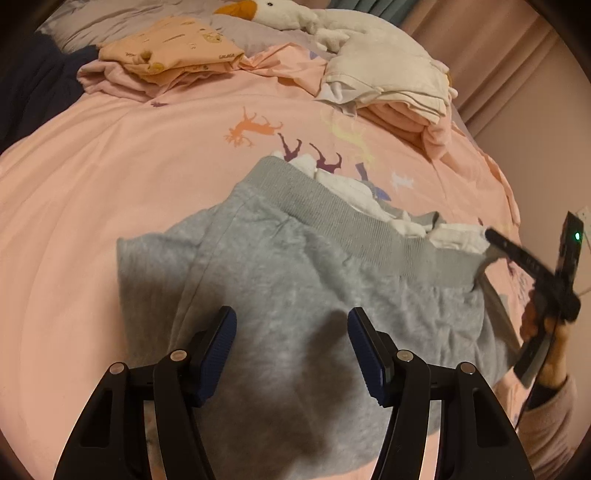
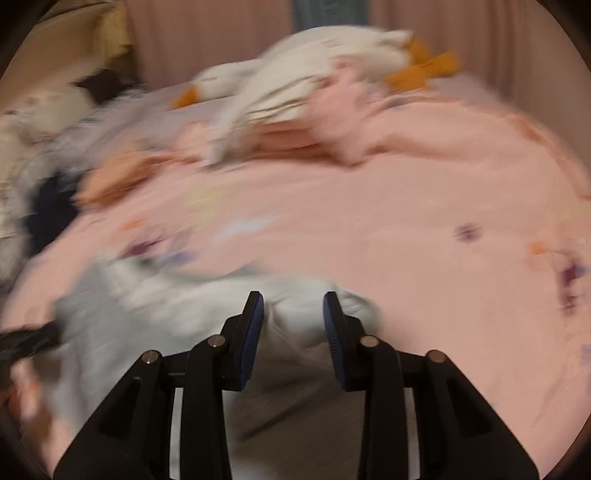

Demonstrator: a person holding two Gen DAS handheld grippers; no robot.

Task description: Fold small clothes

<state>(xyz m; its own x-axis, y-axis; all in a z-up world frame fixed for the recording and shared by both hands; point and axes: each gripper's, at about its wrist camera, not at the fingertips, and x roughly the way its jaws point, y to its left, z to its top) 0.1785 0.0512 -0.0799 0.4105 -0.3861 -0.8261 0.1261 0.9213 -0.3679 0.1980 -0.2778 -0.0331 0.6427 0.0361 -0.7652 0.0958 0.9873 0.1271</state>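
Observation:
Grey sweat shorts (image 1: 295, 266) lie spread on the pink bedsheet (image 1: 110, 177), ribbed waistband towards the upper right and white lining showing at its top. My left gripper (image 1: 291, 321) hovers open over the middle of the shorts, with nothing between its pads. A hand (image 1: 543, 328) holds my right gripper (image 1: 493, 236) at the right-hand corner of the waistband. The right wrist view is blurred. There a bunched fold of the shorts (image 2: 184, 306) fills the narrow gap of the right gripper (image 2: 293, 314), which is shut on it.
A folded peach stack (image 1: 173, 48) sits at the back left, beside a dark blue garment (image 1: 33, 85). A white goose plush (image 1: 295, 14) lies along the back. A folded white and pink pile (image 1: 399, 85) is at the back right, near a curtain (image 1: 517, 74).

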